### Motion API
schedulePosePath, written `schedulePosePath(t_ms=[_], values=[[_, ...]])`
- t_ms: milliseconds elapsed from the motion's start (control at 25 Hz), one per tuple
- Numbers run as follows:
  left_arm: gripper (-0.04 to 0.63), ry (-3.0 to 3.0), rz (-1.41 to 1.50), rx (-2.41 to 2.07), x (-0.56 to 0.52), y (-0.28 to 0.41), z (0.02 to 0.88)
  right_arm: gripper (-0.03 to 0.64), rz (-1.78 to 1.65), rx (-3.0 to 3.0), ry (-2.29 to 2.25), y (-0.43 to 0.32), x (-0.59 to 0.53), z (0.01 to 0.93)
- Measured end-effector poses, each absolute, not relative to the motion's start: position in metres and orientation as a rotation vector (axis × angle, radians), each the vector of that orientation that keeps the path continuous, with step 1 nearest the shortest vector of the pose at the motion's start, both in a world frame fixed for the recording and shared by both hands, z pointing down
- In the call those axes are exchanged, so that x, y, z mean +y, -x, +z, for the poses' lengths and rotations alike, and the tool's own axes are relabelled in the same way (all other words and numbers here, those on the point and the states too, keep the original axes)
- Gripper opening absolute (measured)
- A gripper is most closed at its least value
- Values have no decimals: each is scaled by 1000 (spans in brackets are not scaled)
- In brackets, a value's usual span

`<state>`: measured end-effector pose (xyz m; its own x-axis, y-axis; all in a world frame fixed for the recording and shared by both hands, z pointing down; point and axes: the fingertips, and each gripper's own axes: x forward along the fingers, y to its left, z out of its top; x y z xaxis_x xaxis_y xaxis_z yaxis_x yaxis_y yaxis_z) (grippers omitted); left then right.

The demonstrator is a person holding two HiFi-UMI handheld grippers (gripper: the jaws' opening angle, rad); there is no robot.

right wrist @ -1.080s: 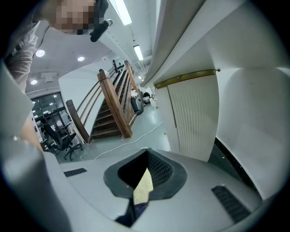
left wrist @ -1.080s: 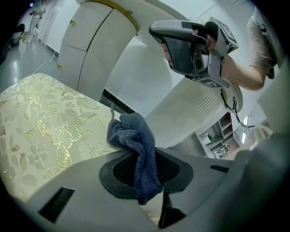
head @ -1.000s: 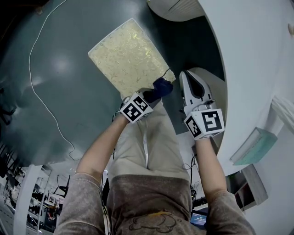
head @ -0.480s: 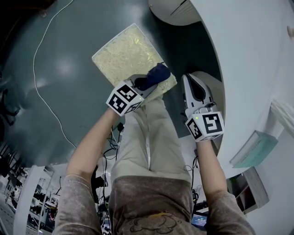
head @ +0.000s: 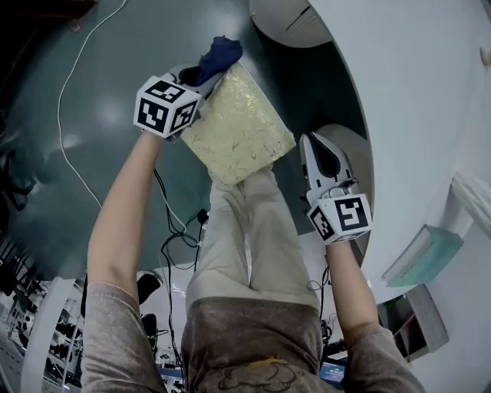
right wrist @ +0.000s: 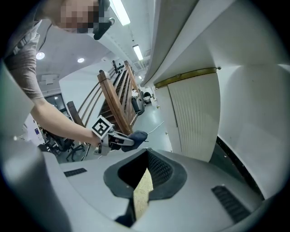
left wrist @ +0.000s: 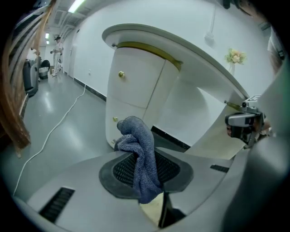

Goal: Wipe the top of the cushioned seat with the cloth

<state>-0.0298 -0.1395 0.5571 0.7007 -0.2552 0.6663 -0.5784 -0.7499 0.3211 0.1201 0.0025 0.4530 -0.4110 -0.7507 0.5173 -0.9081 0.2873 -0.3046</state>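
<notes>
The cushioned seat (head: 238, 130) is a pale yellow patterned square on the dark floor, just beyond the person's legs. My left gripper (head: 198, 74) is at the seat's far left corner, shut on a bunched blue cloth (head: 219, 52) that sticks out past the far edge. In the left gripper view the cloth (left wrist: 138, 156) hangs clamped between the jaws of the left gripper (left wrist: 144, 179). My right gripper (head: 309, 142) hovers beside the seat's near right corner, jaws together and holding nothing. In the right gripper view a yellow sliver of the seat (right wrist: 144, 195) shows through the slit of that gripper (right wrist: 142, 179).
A white curved cabinet (head: 414, 92) stands close on the right, with a rounded white unit (head: 288, 19) behind the seat. A white cable (head: 69, 100) trails over the floor on the left. A wooden frame (right wrist: 113, 104) stands further off.
My left gripper has carried the cloth from the seat's near right edge across the top to its far left corner. The right gripper has hardly moved.
</notes>
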Motion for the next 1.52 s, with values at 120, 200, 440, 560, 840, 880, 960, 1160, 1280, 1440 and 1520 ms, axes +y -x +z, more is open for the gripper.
schedulePosePath(t_ms=[120, 200, 440, 560, 840, 880, 960, 1160, 1280, 1440, 1520], values=[[92, -2346, 895, -729, -166, 47, 574, 3, 827, -2281, -1518, -121, 3, 454], [92, -2299, 946, -761, -176, 54, 590, 3, 833, -2274, -1520, -122, 4, 455], [92, -2162, 1001, -780, -179, 58, 625, 3, 847, -2255, -1522, -123, 8, 457], [92, -2155, 1020, -757, -176, 51, 631, 3, 850, -2250, -1523, -124, 9, 458], [92, -2182, 1104, -699, -168, 41, 632, 3, 852, -2251, -1523, -122, 8, 459], [92, -2196, 1122, -676, -165, 38, 632, 3, 853, -2252, -1521, -121, 7, 459], [92, -2220, 1136, -622, -161, 30, 630, 3, 851, -2256, -1520, -119, 6, 458], [92, -2256, 1145, -475, -143, 4, 626, 3, 842, -2263, -1510, -114, 3, 458], [92, -2253, 1121, -438, -130, -9, 626, 3, 840, -2264, -1510, -114, 4, 456], [92, -2255, 1113, -339, -105, -29, 627, 3, 836, -2258, -1515, -116, 6, 454], [92, -2258, 1113, -291, -93, -37, 628, 3, 835, -2256, -1517, -116, 7, 454]])
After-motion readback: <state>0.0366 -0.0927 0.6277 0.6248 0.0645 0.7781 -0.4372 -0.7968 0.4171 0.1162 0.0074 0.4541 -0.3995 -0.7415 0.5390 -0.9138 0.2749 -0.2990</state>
